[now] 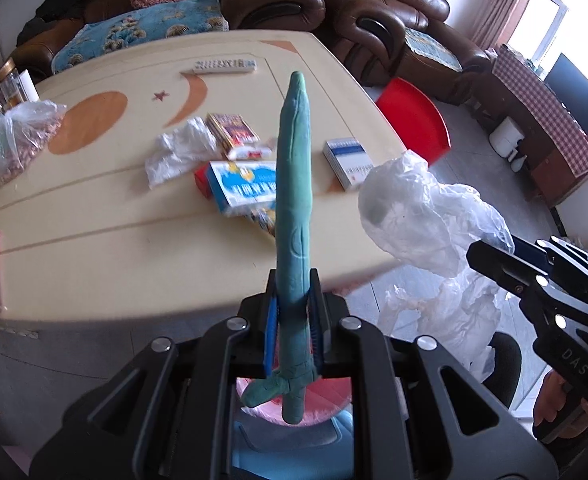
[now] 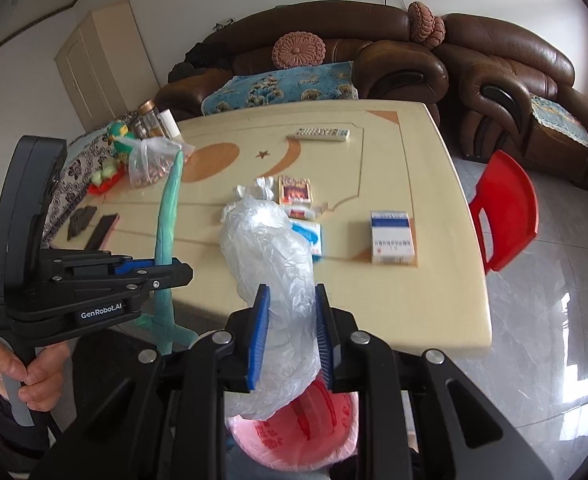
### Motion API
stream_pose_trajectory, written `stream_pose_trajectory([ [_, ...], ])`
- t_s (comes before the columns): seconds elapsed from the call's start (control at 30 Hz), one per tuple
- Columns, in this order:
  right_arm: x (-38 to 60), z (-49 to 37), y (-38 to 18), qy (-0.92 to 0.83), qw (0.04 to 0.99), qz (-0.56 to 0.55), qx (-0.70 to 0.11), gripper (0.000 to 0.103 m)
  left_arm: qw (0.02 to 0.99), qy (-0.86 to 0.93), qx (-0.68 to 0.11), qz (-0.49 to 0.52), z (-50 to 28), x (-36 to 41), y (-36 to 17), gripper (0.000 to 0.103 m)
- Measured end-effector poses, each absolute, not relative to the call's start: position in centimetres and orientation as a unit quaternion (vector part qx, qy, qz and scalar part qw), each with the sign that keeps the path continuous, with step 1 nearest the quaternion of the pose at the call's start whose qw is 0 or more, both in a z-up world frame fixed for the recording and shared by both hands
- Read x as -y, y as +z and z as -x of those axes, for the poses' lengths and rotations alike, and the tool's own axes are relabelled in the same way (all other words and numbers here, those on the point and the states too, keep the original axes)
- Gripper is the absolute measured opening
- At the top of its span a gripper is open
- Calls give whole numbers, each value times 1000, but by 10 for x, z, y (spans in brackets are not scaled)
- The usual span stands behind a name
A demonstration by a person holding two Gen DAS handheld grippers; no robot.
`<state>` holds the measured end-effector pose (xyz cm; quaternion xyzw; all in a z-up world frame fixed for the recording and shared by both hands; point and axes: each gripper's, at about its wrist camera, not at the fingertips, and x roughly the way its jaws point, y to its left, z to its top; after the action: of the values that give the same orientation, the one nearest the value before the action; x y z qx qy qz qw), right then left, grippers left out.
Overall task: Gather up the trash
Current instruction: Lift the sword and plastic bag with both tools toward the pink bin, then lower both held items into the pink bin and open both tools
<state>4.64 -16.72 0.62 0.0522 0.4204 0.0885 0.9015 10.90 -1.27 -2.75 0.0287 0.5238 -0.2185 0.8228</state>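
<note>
We have both grippers loaded and held out in front of the near edge of the cream table. Our left gripper is clamped on a long, soft green twisted strip that stands upright from its blue pads, its tail drooping below the jaws. Our right gripper is closed around a crumpled clear plastic bag, thin, glossy and wrinkled, bulging above and sagging below the pads.

We judge this to be the carry-and-drop step: directly beneath both grippers sits a pink plastic bag with red print, its mouth apparently open, which we take for the trash receptacle. The next move calls for lowering each piece over that mouth and releasing; the green strip is tall and limp, so it may flop over the rim, and the light film could cling to the pads.

More remains on the table, well apart from us: a white crumpled plastic wrapper left of centre, a blue-and-white cardboard box just beside it, a red-and-gold printed box farther back, and a white box with a blue band to the right. A white remote control lies at the far side.
</note>
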Motion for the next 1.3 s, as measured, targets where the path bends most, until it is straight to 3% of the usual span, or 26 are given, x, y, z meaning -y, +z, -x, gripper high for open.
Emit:
stream_pose_trajectory([
  [0.57, 162, -3, -67, 57, 882, -38, -467, 23, 799, -237, -551, -51, -63, 30, -108, 15],
  [1.3, 169, -15, -181, 49, 833, -84, -545, 23, 758, -258, -595, -70, -50, 34, -208, 15],
])
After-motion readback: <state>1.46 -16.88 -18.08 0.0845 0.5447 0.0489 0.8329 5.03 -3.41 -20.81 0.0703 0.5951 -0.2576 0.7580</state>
